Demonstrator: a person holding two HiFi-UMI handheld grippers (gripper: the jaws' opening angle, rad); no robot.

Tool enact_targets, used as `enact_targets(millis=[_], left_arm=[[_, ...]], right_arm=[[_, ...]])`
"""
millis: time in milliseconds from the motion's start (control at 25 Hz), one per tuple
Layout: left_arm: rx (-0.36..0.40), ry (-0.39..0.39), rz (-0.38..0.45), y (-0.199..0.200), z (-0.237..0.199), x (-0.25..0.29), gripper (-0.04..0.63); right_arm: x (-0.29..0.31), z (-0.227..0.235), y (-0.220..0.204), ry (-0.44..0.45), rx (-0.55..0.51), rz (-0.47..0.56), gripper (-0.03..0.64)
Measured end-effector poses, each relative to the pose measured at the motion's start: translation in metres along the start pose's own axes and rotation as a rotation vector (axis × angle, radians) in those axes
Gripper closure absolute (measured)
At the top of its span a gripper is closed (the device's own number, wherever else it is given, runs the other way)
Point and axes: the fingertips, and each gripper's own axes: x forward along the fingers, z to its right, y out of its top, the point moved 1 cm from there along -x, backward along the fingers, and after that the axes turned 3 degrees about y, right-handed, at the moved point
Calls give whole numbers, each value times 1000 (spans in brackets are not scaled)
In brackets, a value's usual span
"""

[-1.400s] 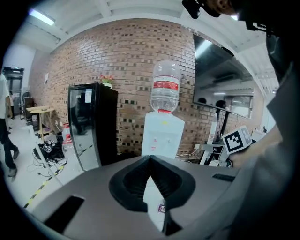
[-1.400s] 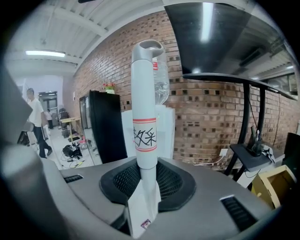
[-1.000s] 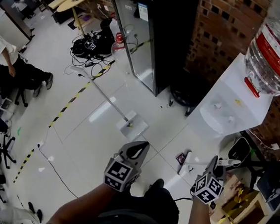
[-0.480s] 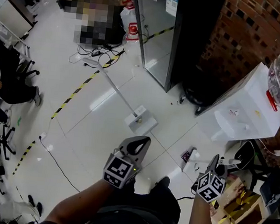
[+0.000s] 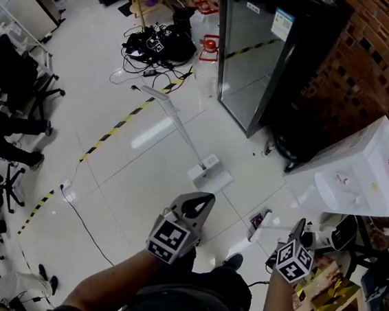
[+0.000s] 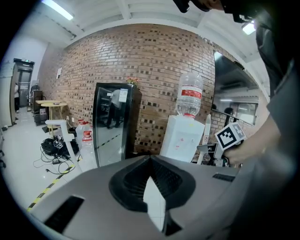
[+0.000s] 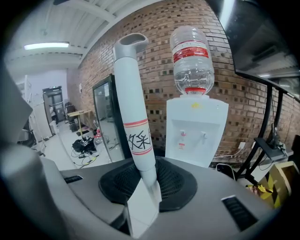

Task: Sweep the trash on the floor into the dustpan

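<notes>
Dustpan (image 5: 209, 176) upright, open floor around; R claw (image 5: 296, 230) grips white handle (image 7: 133, 117).

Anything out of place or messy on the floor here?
Yes. A small dark scrap lies on the floor beside the handle held in the right gripper, near the water dispenser, and a black cable tangle is heaped by the fridge. Nothing looks spilled or broken.

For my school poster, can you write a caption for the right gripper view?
The right gripper clamps a white handle in its jaws, water dispenser and brick wall behind.
</notes>
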Motion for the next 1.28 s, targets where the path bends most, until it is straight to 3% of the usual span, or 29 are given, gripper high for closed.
enact_targets(millis=[720,920,1280], left_arm=[[-31,48,34,19,-143,-41,572],[-35,98,21,12,-181,-62,572],[-41,147,30,7,-207,-103,572]], right_arm=[[55,-208,21,126,64,-52,500],[68,-247,26,121,167,-60,495],[63,-304,39,168,161,-43,514]])
